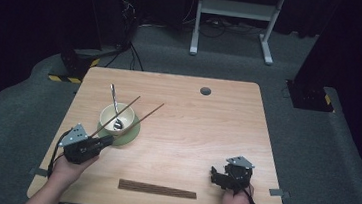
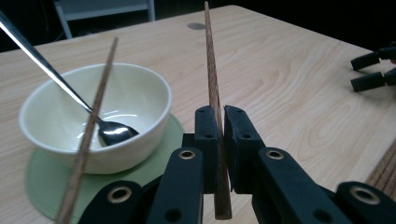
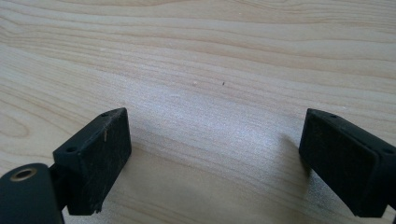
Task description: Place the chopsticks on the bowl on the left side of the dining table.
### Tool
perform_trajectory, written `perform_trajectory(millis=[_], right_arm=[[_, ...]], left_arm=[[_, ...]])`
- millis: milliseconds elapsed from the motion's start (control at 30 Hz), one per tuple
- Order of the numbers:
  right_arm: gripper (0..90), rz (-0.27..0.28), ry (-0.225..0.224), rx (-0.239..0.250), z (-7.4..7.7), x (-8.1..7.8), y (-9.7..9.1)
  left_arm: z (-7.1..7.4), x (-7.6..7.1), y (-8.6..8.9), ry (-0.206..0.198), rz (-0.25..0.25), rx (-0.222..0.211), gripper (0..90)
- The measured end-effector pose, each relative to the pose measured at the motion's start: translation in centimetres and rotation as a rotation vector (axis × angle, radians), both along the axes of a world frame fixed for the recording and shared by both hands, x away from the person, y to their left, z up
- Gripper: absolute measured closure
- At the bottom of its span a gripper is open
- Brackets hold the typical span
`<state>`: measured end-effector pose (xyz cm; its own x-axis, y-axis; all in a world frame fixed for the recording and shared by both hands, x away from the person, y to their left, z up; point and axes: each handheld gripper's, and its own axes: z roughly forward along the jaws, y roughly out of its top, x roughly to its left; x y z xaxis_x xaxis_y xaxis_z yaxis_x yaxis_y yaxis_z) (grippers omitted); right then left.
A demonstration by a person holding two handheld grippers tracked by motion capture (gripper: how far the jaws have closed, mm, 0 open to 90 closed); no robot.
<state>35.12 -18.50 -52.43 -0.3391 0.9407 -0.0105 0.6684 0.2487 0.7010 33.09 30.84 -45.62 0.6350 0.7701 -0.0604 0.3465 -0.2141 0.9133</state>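
Note:
My left gripper (image 1: 106, 141) (image 2: 222, 112) is shut on a brown wooden chopstick (image 1: 145, 116) (image 2: 211, 70) near its thick end; the stick points up and away, just right of the bowl. A second chopstick (image 1: 117, 116) (image 2: 95, 112) lies slanted across the rim of a cream bowl (image 1: 126, 115) (image 2: 140, 93). The bowl stands on a pale green saucer (image 1: 133, 132) (image 2: 37, 186) and holds a metal spoon (image 1: 113, 98) (image 2: 46, 70). My right gripper (image 1: 217, 176) (image 3: 215, 140) stays open low over bare wood at the front right, nothing between its jaws.
A dark strip of wooden sticks (image 1: 157, 188) (image 2: 385, 170) lies along the table's front edge between the hands. The light wooden table (image 1: 206, 129) has a round cable hole (image 1: 205, 91) at the back. A white frame stands on the floor beyond.

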Motion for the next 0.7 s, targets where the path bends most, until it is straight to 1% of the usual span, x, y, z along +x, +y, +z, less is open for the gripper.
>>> perform_trajectory(millis=[67, 167, 200, 267, 400, 500, 633, 700], right_arm=[[8.9, 0.0, 0.0, 0.0, 0.0, 0.0, 0.0], [8.9, 0.002, -0.001, 0.0, 0.0, 0.0, 0.0], [8.9, 0.004, -0.002, -0.001, 0.0, 0.0, 0.0], [8.9, 0.004, -0.002, -0.001, 0.0, 0.0, 0.0], [8.9, 0.005, -0.002, -0.001, 0.0, 0.1, 0.0], [8.9, 0.006, 0.0, -0.001, 0.0, 0.1, 0.0], [8.9, 0.006, 0.0, -0.001, 0.0, 0.1, 0.0], [8.9, 0.007, 0.0, -0.001, 0.0, 0.1, 0.1]], left_arm=[[0.2, 0.2, 0.4, -0.002, 0.015, 0.0, 84.0], [0.2, 0.5, 0.9, 0.005, 0.043, -0.001, 84.0], [0.2, 0.5, 1.0, 0.003, 0.051, 0.008, 84.0], [0.2, 0.7, 1.2, 0.01, 0.07, 0.011, 84.0], [0.0, 1.1, 1.5, 0.02, 0.11, 0.04, 84.0], [-0.3, 1.4, 1.9, 0.028, 0.128, 0.053, 84.0], [-0.6, 1.7, 2.3, 0.043, 0.154, 0.057, 84.0], [-0.8, 1.9, 2.4, 0.048, 0.155, 0.06, 84.0]])
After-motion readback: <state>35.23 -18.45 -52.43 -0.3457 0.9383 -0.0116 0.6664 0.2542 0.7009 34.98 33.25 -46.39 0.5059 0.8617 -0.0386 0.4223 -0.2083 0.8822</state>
